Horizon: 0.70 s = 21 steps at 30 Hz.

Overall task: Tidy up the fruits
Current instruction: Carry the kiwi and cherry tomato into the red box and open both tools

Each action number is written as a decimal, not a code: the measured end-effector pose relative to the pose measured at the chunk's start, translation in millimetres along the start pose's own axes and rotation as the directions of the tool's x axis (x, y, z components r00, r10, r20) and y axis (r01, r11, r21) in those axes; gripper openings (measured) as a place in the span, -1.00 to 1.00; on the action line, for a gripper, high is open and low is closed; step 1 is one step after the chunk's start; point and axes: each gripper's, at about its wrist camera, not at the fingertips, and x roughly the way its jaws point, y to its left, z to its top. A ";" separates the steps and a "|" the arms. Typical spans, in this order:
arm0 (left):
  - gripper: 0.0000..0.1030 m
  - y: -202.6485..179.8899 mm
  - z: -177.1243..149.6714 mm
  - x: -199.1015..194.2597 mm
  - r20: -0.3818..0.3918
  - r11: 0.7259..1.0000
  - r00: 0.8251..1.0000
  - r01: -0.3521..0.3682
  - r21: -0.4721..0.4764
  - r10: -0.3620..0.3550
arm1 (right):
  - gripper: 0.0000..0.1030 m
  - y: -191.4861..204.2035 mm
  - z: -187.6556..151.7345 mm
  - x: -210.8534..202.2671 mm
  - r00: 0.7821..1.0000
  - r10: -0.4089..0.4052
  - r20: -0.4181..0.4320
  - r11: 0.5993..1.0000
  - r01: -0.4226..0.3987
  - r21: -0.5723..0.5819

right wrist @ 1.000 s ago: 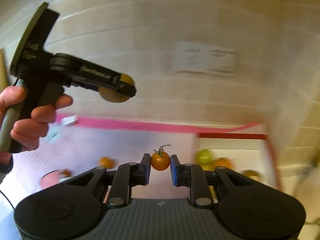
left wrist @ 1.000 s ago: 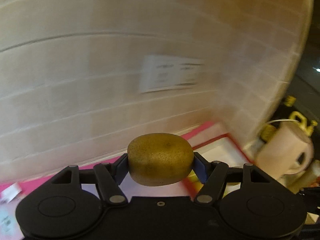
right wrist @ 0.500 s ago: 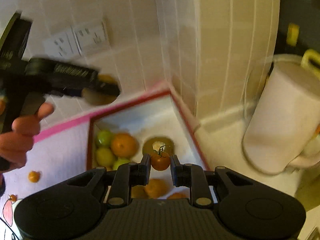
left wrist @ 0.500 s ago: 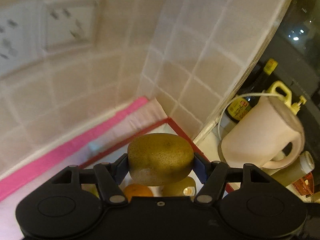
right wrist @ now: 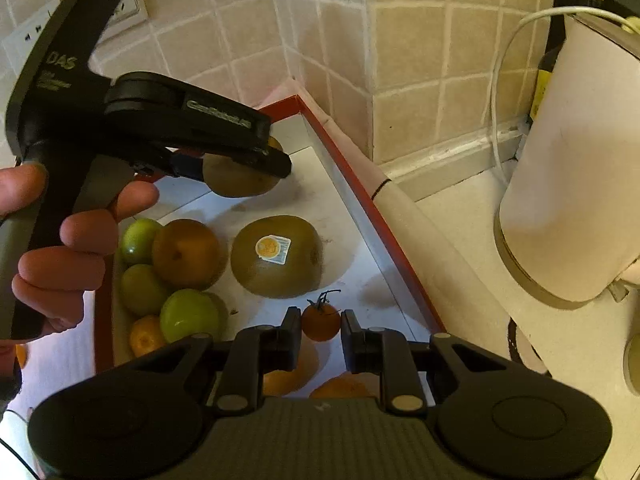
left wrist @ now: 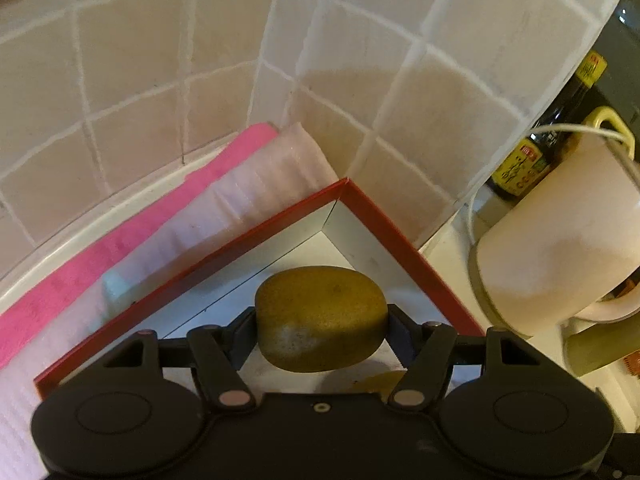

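Carrying fruit to the red-rimmed tray, you are at the drop-off step with both hands loaded. Your left gripper pinches a brown kiwi across its width, held over the tray's far corner near the tiled wall. Your right gripper has its fingers pressed in on a small cherry tomato with a green stem, hanging above the tray's near right side.

Next, I judge, each fruit needs lowering close to the tray floor before the fingers part, since both are round and would likely roll if let go from height.

Room is uneven. The tray's left half is crowded: green fruits and oranges sit touching one another, and a stickered kiwi lies mid-tray. Bare white floor shows in the far corner under the held kiwi and along the right rim beside the tomato. Outside that rim stands a pale kettle with its cord, well apart from the tray, so keep your right hand from swinging outward. The tiled wall closes in behind the corner, leaving little clearance past it.
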 end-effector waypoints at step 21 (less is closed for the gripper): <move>0.54 10.1 -5.9 17.7 -0.047 1.000 0.999 -0.020 -0.014 0.019 | -0.53 7.1 -6.3 32.3 0.995 -0.087 -0.041 0.996 0.087 0.019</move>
